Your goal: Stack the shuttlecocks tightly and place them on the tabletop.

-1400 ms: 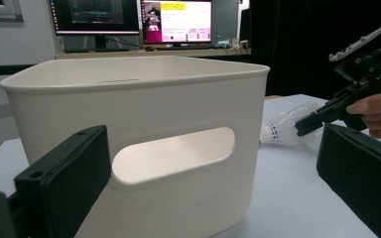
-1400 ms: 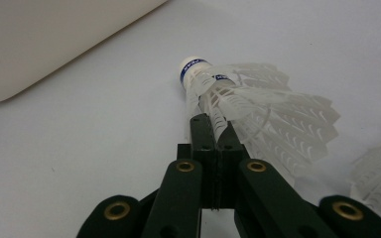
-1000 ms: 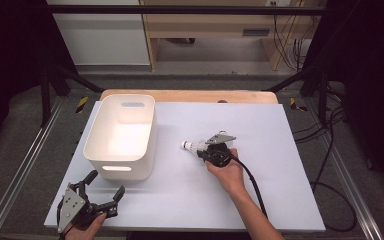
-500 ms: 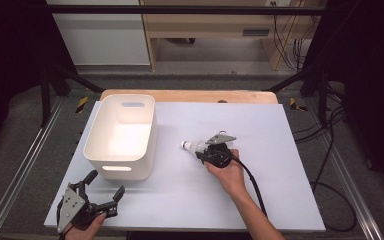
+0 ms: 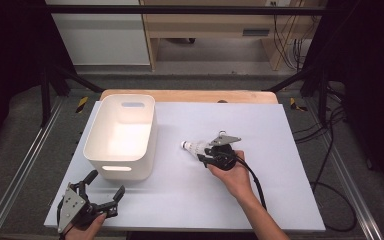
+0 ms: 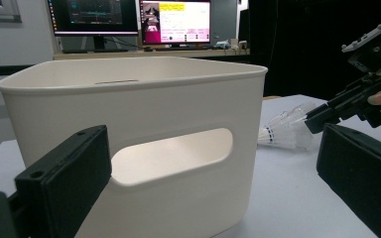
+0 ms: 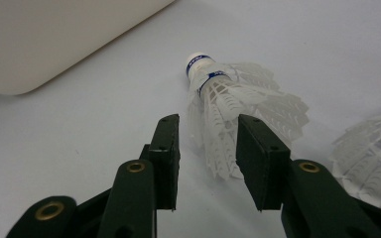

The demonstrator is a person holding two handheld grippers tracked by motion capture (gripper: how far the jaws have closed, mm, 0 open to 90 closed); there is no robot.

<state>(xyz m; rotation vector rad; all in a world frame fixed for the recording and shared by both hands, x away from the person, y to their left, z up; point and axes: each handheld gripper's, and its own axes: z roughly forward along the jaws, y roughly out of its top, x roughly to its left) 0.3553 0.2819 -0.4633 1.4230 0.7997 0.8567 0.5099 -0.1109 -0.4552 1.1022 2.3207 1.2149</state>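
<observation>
A white feather shuttlecock (image 5: 192, 146) with a blue-banded cork (image 7: 198, 63) lies on the white table, cork pointing toward the bin. My right gripper (image 5: 204, 153) reaches it from the right. Its jaws (image 7: 206, 158) have just been opening and now stand on either side of the feather skirt without pressing it. A second shuttlecock (image 7: 377, 163) lies just to the right of that gripper. My left gripper (image 5: 106, 183) rests open at the table's front left, facing the bin's handle slot (image 6: 173, 156), with nothing between its jaws.
A white plastic bin (image 5: 125, 167) stands empty on the left half of the table (image 5: 280, 200), close in front of the left gripper. The right gripper's cable (image 5: 252, 175) trails back along the forearm. Monitors (image 6: 176, 22) stand beyond the table.
</observation>
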